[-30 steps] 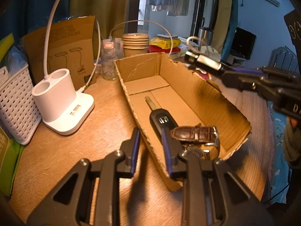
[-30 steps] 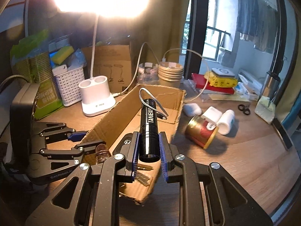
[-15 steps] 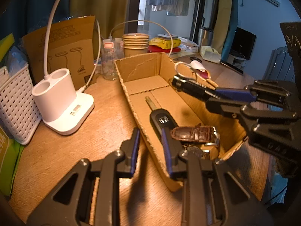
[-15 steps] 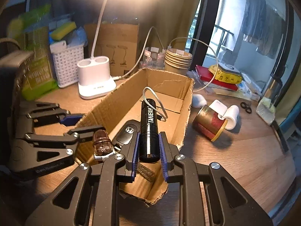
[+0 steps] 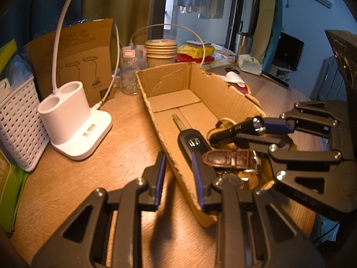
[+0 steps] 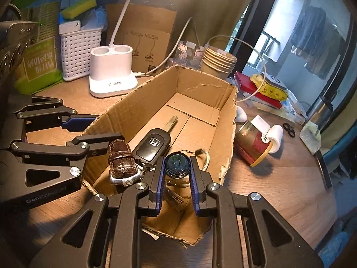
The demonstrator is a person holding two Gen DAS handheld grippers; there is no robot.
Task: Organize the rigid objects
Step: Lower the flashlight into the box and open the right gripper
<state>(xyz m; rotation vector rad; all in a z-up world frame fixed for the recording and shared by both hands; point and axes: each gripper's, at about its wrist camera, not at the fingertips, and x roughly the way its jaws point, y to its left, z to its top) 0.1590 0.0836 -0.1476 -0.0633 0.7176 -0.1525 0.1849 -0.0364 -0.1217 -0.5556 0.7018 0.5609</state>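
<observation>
An open cardboard box [image 5: 169,82] [image 6: 200,82] lies on the wooden desk. Inside it are a black car key [image 5: 191,143] [image 6: 154,144] and a watch with a brown strap [image 5: 232,159] [image 6: 122,158]. My left gripper [image 5: 177,156] [image 6: 109,127] straddles the box's left wall near the front corner, shut on it, one finger inside and one outside. My right gripper [image 6: 177,159] [image 5: 250,131] is shut on a black flashlight [image 6: 177,164] [image 5: 236,129]. The flashlight hangs low inside the box beside the watch, nose down, with its lens toward the right wrist camera. Its cord [image 6: 205,156] trails onto the box floor.
A white lamp base [image 5: 71,125] and a white slotted basket [image 5: 17,120] stand left of the box. A stack of paper cups [image 5: 160,51] is behind it. To its right lie a tipped can [image 6: 252,145], a white bottle [image 6: 275,138] and small scissors [image 6: 289,129].
My right gripper has sunk with the flashlight from above the box down into it and has tilted steeper, so the lens now faces its camera. The left gripper has kept still.
</observation>
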